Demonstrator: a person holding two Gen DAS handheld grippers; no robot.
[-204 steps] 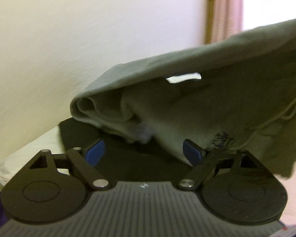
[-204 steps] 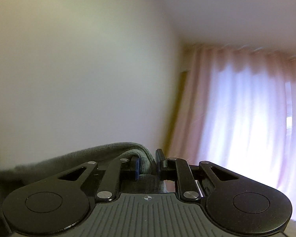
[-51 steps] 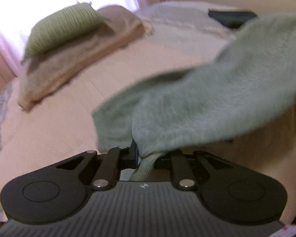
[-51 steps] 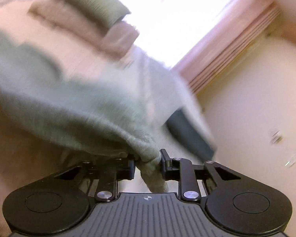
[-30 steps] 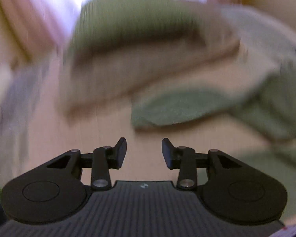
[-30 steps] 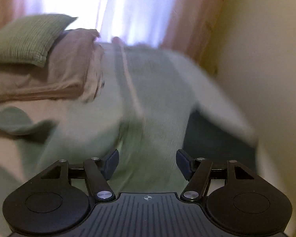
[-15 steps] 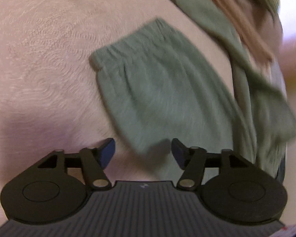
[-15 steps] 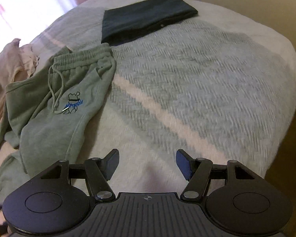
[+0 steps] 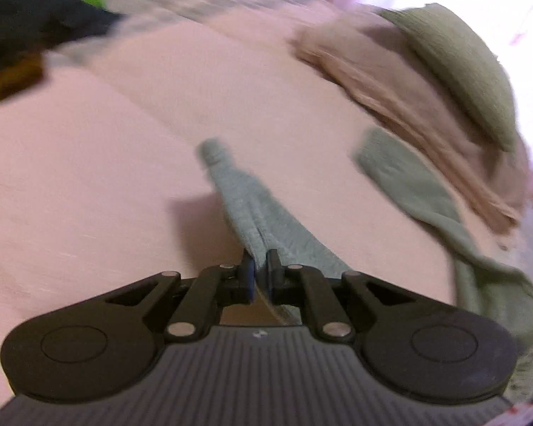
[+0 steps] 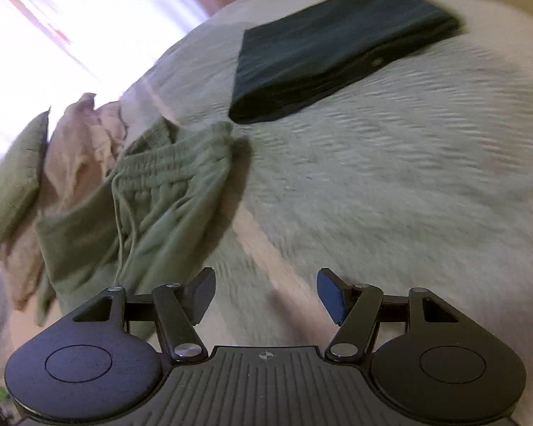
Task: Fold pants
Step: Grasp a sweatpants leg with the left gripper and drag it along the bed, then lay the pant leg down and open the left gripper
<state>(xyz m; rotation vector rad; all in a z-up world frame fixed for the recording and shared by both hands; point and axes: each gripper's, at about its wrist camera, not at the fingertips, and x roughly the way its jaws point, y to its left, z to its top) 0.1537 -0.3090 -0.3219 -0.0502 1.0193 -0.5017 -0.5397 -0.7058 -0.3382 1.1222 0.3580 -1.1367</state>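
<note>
Left gripper (image 9: 261,266) was clamped on a pant leg (image 9: 252,209); right gripper (image 10: 266,293) gaped empty near the waistband (image 10: 167,167) — should grab that next, then pull taut.

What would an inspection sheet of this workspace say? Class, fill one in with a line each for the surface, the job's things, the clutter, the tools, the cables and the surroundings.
Surface: bed with a pale woven cover, pink towards the pillows.
Job's things: green pants lying rumpled on the bed, waistband and drawstring showing; one leg end is raised off the cover.
Clutter: folded dark garment beyond the waistband; green pillow on pink bedding; blurred dark items at the far edge, unclear.
Tools: left tool shut on the leg end; right tool open, nothing between its fingers, above the cover beside the pants.
Cables: nothing seen.
Surroundings: bright window with pink curtains; cream wall.
</note>
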